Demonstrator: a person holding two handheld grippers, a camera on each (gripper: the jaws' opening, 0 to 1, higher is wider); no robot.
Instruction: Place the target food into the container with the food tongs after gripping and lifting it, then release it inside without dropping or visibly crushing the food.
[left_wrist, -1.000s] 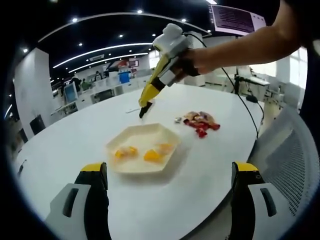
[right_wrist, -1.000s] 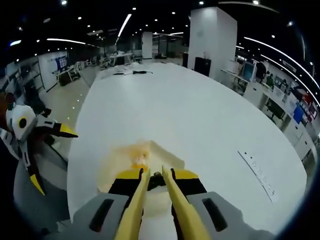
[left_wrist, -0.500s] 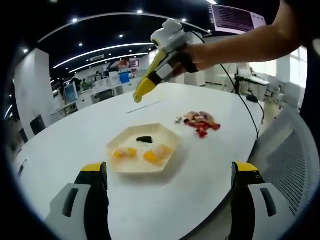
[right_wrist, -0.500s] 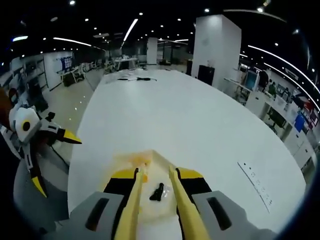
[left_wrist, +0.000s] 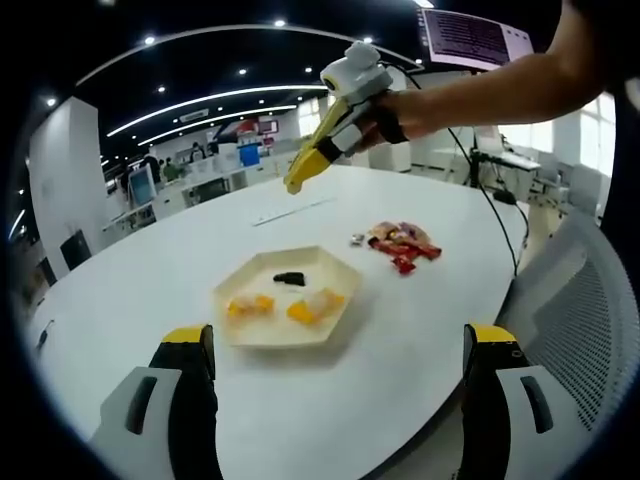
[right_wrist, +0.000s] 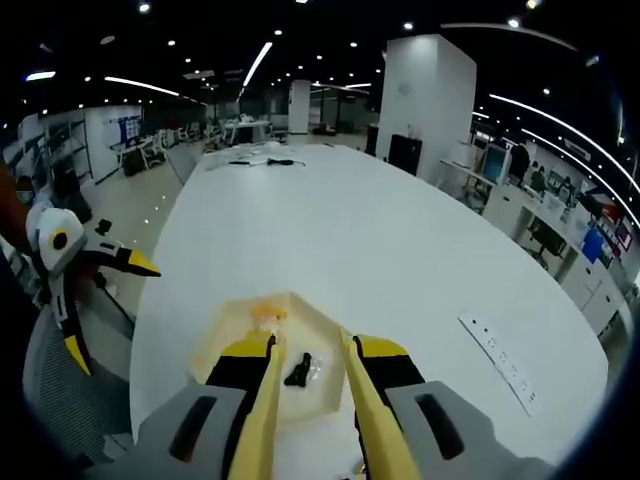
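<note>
A cream hexagonal plate (left_wrist: 338, 270) lies on the white table (left_wrist: 150, 270). In it rest a small dark food piece (left_wrist: 290, 278) and orange pieces (left_wrist: 309, 306). My right gripper (left_wrist: 294, 184), a person's hand holding yellow tongs, hovers well above the plate's far side with the tongs apart and nothing in them. In the right gripper view the right gripper (right_wrist: 310, 343) stands open, and the dark piece (right_wrist: 298, 372) lies on the plate (right_wrist: 232, 325) below, between the tongs. My left gripper (left_wrist: 338, 340) is open wide near the plate's front edge and shows again as the left gripper (right_wrist: 70, 275).
A pile of red and orange food (left_wrist: 402, 243) lies on the table right of the plate. A long white strip (right_wrist: 492, 350) lies farther out on the table. A mesh chair (left_wrist: 585, 300) stands at the right, and a black cable (left_wrist: 478, 185) crosses the table's far right edge.
The tongs held the dark piece over the plate a second ago. They have opened, the piece now lies in the plate, and the right gripper has risen and drawn back.
</note>
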